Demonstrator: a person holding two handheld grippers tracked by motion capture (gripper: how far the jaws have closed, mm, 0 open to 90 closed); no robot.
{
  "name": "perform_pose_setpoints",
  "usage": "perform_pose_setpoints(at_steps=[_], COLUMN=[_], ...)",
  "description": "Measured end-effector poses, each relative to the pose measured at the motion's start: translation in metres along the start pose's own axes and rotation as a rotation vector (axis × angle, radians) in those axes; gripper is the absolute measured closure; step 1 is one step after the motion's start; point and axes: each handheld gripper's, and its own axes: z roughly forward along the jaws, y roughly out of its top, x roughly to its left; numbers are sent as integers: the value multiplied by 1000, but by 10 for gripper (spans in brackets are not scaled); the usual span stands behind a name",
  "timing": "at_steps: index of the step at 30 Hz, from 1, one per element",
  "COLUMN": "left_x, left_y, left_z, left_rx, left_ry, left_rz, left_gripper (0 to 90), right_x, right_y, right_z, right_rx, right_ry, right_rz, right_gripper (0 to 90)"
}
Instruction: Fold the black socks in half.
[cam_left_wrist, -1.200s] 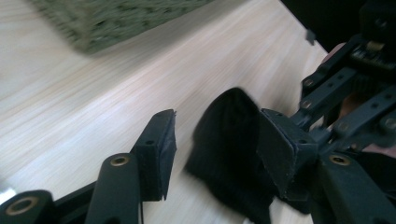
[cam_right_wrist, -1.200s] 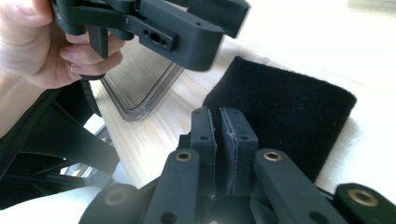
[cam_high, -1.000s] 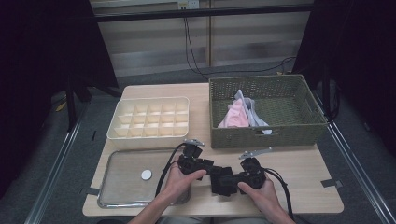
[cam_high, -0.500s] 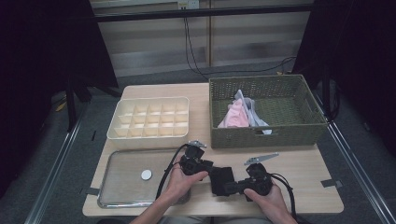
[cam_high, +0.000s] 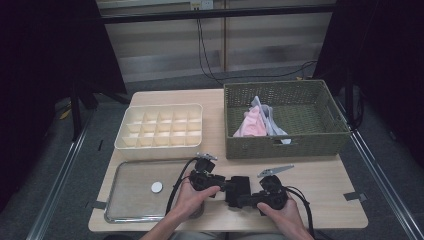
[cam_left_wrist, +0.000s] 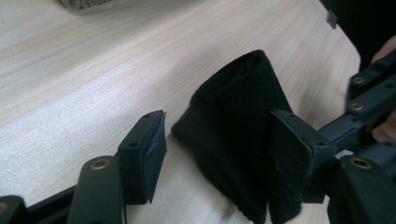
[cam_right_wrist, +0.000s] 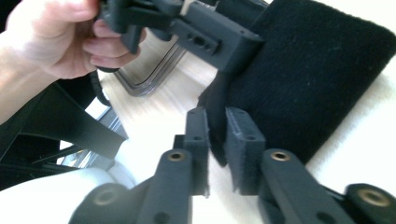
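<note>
**Two grippers work a black cloth at the table's near edge**

Low in the centre of the high view, the left gripper and the right gripper meet over a folded black cloth on the wooden table. In the left gripper view its jaws stand spread either side of the cloth, one pad clear of the fabric and the other just at its edge; they have just been opening. In the right gripper view the jaws sit narrow, pinching an edge of the cloth, though they too have just eased a little wider. The step looks like folding or re-gripping; the next move calls for the left jaws to close on a fresh edge while the right holds firm. Against the frame a second back, the right hand has shifted slightly toward the lower right. Beyond lie a metal tray, a compartment box and a wicker basket.
</note>
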Motion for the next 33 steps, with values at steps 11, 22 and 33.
perform_pose_setpoints(at_steps=[11, 22, 33], left_x=[1, 3, 2], left_y=[0, -5, -6], left_z=[2, 3, 12], left_rx=[20, 19, 35], left_ry=[-3, -61, -172], left_rz=[-35, -21, -42], left_gripper=[386, 415, 488], right_x=[-18, -15, -17], right_y=[3, 1, 0], right_z=[-19, -5, -2], right_rx=[-11, 26, 13], right_ry=[-73, -137, -132], right_rz=[53, 37, 23], right_gripper=[719, 755, 767])
